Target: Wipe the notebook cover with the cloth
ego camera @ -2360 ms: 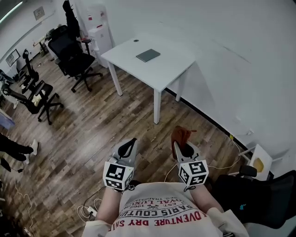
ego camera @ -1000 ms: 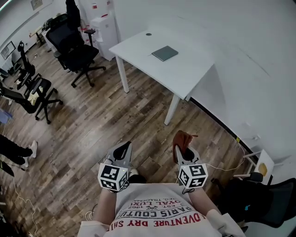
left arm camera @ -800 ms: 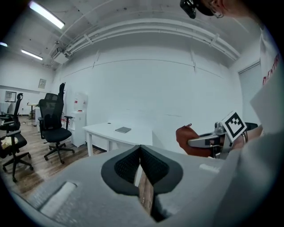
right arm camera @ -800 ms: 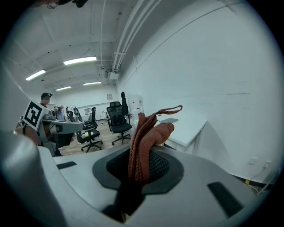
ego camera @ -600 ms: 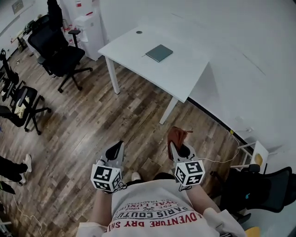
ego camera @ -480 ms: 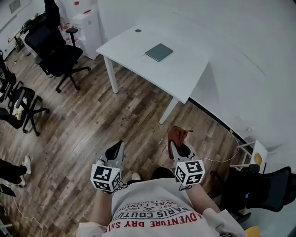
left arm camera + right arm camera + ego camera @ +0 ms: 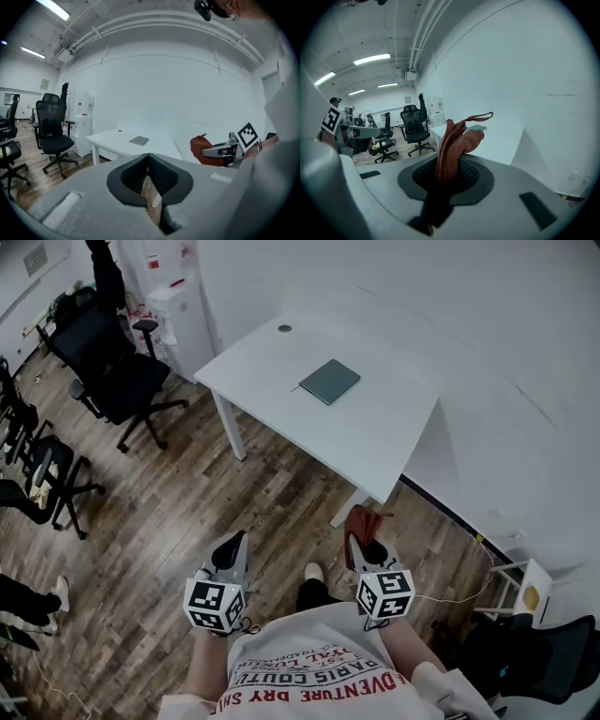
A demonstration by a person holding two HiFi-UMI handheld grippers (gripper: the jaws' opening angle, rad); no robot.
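Notebook (image 7: 330,382) flat on the table (image 7: 394,437) well ahead, my right gripper (image 7: 364,538) clamping the cloth (image 7: 457,138), my left gripper (image 7: 233,547) closed, empty.

The cloth (image 7: 360,519) I carried was rust-brown with a ribbed weave. The notebook (image 7: 330,382) read as grey-green, though at that range I couldn't swear to the shade. The table (image 7: 394,442) was plain white, the floor (image 7: 187,493) streaked brown wood-grain, and the office chair (image 7: 117,371) black. The left gripper (image 7: 234,547) and right gripper (image 7: 364,542) were pale grey with black ribbed pads (image 7: 471,176). Each marker cube (image 7: 215,604) was white with black squares.
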